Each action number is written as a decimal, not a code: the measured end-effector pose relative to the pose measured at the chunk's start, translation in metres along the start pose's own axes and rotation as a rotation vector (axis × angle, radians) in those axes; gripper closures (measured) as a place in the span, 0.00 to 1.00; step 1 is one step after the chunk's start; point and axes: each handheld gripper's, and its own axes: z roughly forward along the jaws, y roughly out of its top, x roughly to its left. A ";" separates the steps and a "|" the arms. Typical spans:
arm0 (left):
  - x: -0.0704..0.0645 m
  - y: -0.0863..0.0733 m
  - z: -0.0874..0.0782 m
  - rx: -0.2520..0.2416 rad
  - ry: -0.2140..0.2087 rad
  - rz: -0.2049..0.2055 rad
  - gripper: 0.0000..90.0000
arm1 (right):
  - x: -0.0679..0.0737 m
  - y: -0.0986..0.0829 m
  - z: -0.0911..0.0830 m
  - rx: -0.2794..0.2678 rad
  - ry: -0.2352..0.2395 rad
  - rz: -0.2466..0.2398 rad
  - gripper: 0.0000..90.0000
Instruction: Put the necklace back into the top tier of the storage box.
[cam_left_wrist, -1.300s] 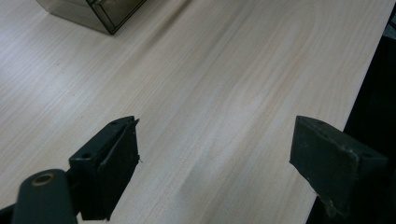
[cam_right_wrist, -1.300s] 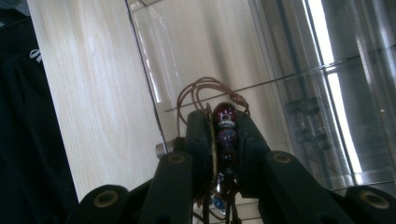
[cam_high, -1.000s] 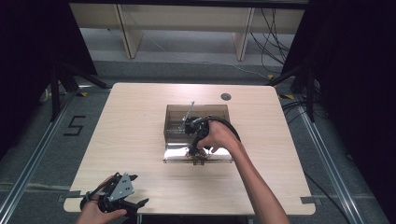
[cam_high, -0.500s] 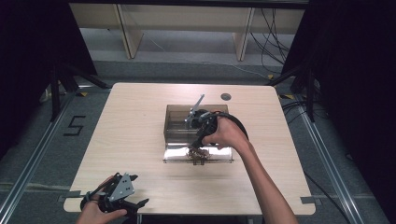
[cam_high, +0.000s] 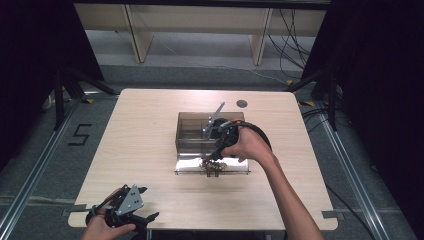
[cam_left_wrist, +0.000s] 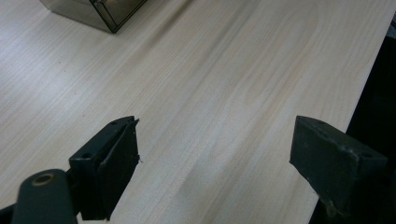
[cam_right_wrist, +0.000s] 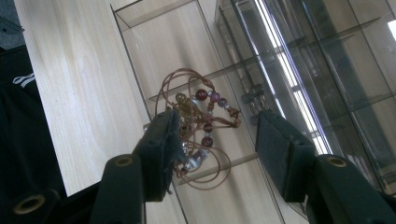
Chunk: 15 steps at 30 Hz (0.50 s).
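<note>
Right gripper (cam_right_wrist: 212, 140) has its fingers (cam_right_wrist: 161, 149) apart around a beaded cord necklace (cam_right_wrist: 201, 119), which is lying on the clear tray (cam_high: 235, 170) just in front of the smoky organizer box (cam_high: 192, 132) mid-surface. Left gripper (cam_high: 131, 209) sits wide open near the surface (cam_high: 130, 140) edge.
</note>
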 end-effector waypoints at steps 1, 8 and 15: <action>0.000 0.000 0.000 0.001 0.000 0.000 0.17 | 0.000 -0.001 -0.001 0.003 -0.007 0.010 0.55; 0.000 0.000 0.000 0.001 0.000 0.001 0.17 | 0.000 -0.009 -0.003 -0.015 -0.005 0.013 0.53; 0.000 0.000 0.001 0.011 -0.009 -0.007 0.17 | 0.002 -0.016 -0.006 -0.019 -0.018 0.017 0.52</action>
